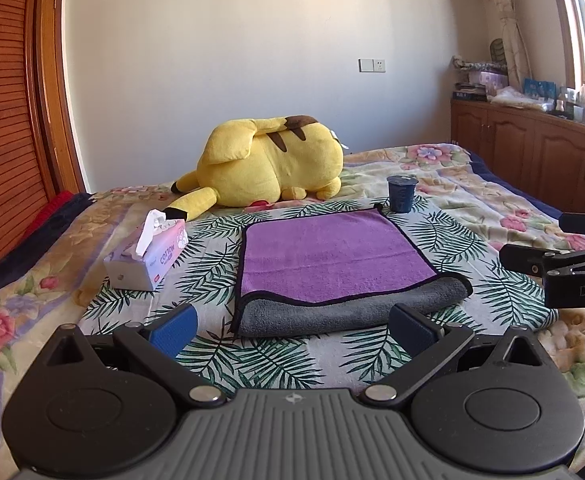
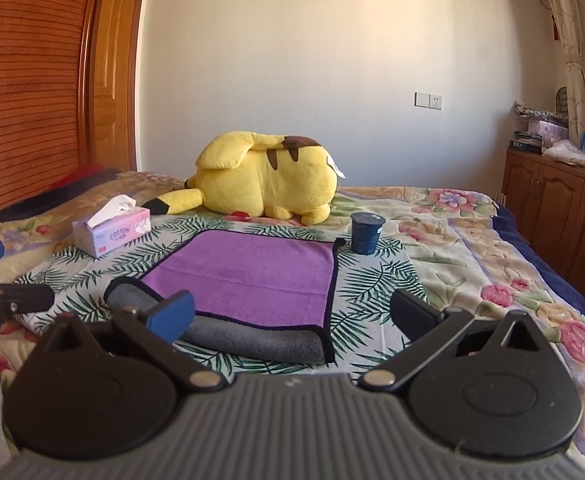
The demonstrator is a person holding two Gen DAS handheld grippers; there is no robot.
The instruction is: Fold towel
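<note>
Two-sided plush towel (image 1: 324,256) — purple over grey — lies folded.

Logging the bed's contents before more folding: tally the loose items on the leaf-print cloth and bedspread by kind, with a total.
Towel (purple and grey): 1
Tissue box: 1
Yellow Pikachu plush: 1
Dark blue cup: 1
Total: 4
</note>
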